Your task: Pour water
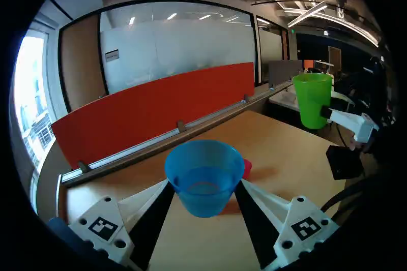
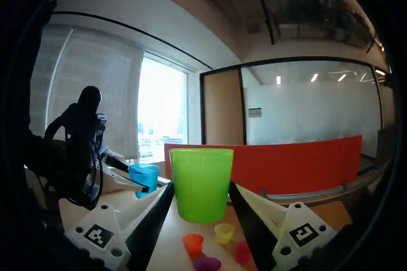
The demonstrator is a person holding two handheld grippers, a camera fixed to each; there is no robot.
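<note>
A translucent blue cup stands upright between the fingers of my left gripper, which is shut on it above the wooden table. Its lower half looks darker, perhaps from liquid. A green cup hangs upright at the right, higher than the blue one, held by the right gripper. In the right gripper view the green cup sits upright between the fingers of my right gripper, which is shut on it. The blue cup shows to its left, lower, in the left gripper.
Small cups stand on the table below the green cup: orange, yellow, pink and purple. A red small cup peeks from behind the blue cup. A red partition lines the table's far edge. A black box lies at the right.
</note>
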